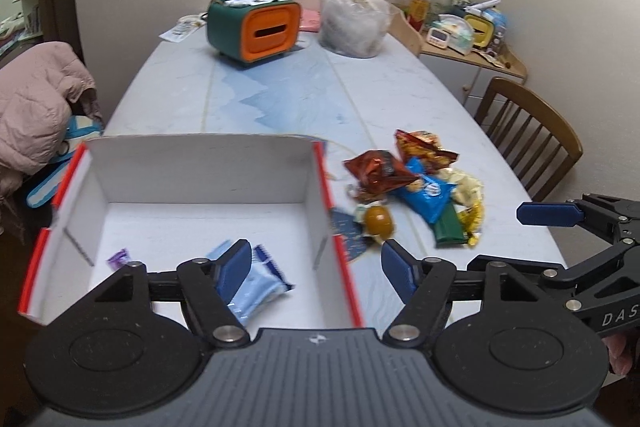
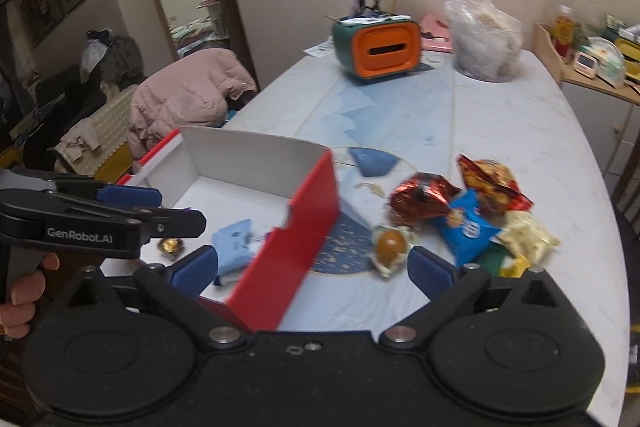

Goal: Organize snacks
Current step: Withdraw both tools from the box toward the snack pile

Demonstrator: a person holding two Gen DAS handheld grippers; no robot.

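Left tongs [image 1: 316, 269] stand spread and empty above the box [image 1: 200, 163], where a pale blue packet [image 1: 256, 287] and a purple sweet [image 1: 119, 259] already lie. Right tongs [image 2: 314, 265], also spread and pinching nothing, straddle the box's red wall [image 2: 296, 239], while the snack pile [image 2: 472, 215] waits on the counter [image 2: 500, 131] beside it. A careless reach could knock that wall and shove the light box.
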